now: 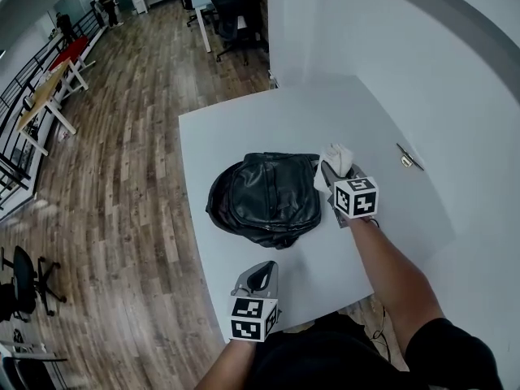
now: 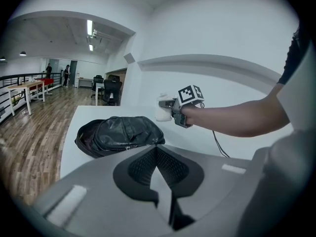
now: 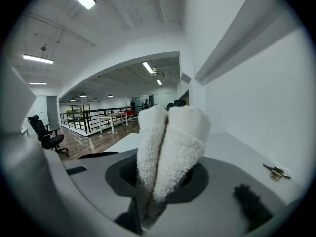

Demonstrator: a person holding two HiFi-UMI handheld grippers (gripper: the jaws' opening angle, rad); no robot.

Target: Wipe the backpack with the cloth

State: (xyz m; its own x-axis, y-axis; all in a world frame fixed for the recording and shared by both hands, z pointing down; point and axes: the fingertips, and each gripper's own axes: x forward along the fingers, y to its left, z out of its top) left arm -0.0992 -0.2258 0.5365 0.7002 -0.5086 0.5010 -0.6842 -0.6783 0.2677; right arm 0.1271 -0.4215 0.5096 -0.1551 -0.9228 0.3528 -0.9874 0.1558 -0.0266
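Right gripper [image 1: 331, 171] is seen clamped on a white cloth [image 1: 336, 155], whose folded, fluffy end is pinched between the closed jaws and sticks out past them. It is held at about 3 o'clock from the black backpack [image 1: 266, 197], with the cloth just beside the bag's edge at roughly 2 o'clock; whether cloth and bag are touching cannot be made out. The backpack is laid flat near the middle of a white table [image 1: 244, 128], its leather-like surface creased and shiny, with one side gaping slightly toward 9 o'clock. The left gripper [image 1: 260, 276] is held at about 6 o'clock from the backpack, above the near edge of the table and well apart from the bag; its jaws are brought together with nothing between them. A small metal object [image 1: 409, 160] is seen on the table at about 3 o'clock from the cloth, near the white wall. A wooden floor [image 1: 122, 136] lies at 9 o'clock from the table, and black office chairs [image 1: 236, 15] are placed at 12 o'clock.
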